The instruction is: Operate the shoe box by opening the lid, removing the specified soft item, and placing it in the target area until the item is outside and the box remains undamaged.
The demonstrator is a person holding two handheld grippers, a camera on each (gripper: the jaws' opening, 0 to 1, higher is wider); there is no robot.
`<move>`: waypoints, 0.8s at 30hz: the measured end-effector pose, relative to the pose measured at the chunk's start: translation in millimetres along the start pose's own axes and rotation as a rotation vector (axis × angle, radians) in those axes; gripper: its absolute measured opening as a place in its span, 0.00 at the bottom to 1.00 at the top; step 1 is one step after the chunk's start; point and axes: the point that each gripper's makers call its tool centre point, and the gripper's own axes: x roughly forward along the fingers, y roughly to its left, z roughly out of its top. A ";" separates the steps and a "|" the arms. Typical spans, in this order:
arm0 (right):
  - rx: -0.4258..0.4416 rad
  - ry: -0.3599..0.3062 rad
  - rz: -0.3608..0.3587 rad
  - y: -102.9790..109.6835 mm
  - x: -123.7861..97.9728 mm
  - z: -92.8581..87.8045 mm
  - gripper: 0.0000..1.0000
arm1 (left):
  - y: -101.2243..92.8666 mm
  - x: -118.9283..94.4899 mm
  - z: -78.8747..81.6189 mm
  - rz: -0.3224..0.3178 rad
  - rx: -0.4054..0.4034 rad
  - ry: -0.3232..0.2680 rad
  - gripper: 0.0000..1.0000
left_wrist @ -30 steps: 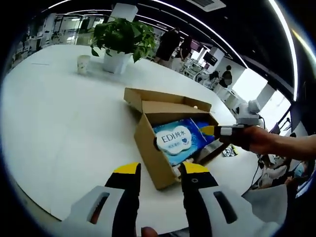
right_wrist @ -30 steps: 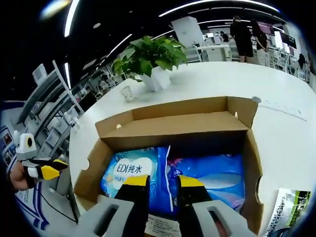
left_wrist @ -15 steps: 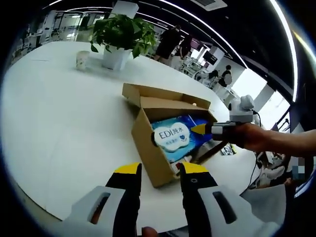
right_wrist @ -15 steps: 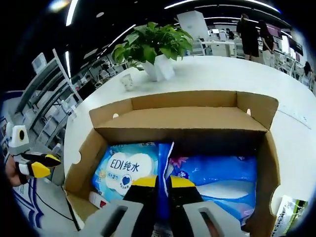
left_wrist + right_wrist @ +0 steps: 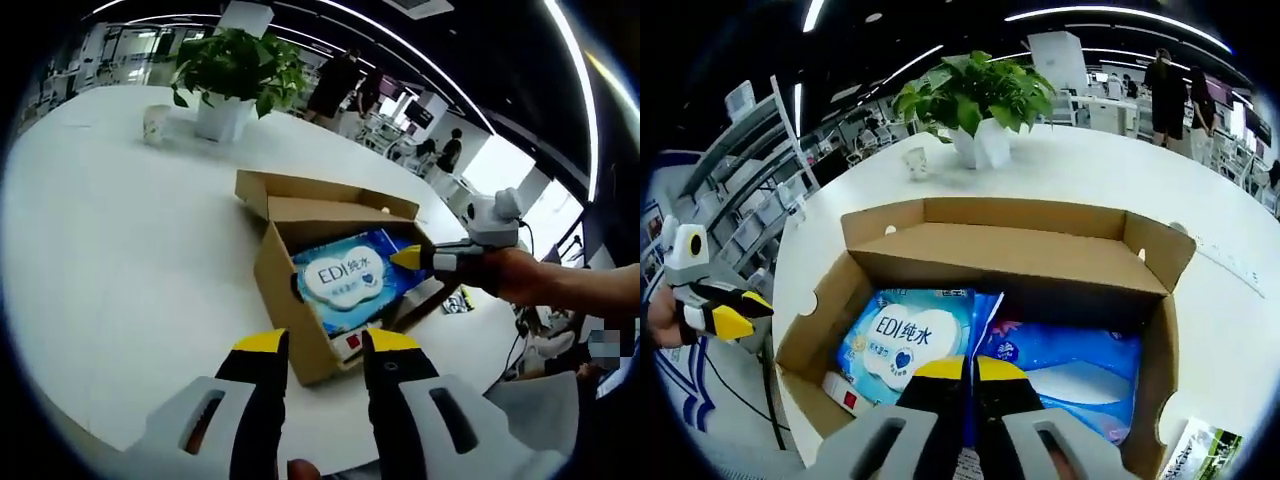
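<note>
Pinching the blue pack [image 5: 1065, 365] inside the open box [image 5: 990, 240] with right gripper [image 5: 970, 368] jaws closed on its edge; hovering left gripper [image 5: 317, 345] spread beside box on table [image 5: 110, 240].

An open-plan office: a white tabletop [image 5: 120, 230], a potted plant [image 5: 232, 75], ceiling light strips [image 5: 420, 60], desks and people [image 5: 335, 85] behind.
</note>
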 end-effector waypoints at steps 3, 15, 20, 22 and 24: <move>0.003 -0.015 -0.018 -10.3 -6.5 4.5 0.00 | -4.3 3.3 2.3 -0.007 0.011 0.001 0.29; -0.020 -0.052 -0.064 -32.8 -39.6 11.4 0.00 | -30.4 26.6 9.7 -0.059 0.059 0.026 0.28; -0.001 -0.062 -0.095 -44.5 -52.1 7.6 0.00 | -37.5 36.3 10.8 -0.070 0.073 0.038 0.28; 0.011 -0.068 -0.106 -47.6 -57.7 4.1 0.00 | -40.7 41.1 9.3 -0.075 0.077 0.050 0.27; 0.023 -0.071 -0.119 -51.7 -62.8 -0.1 0.00 | -43.3 44.8 9.0 -0.080 0.080 0.056 0.27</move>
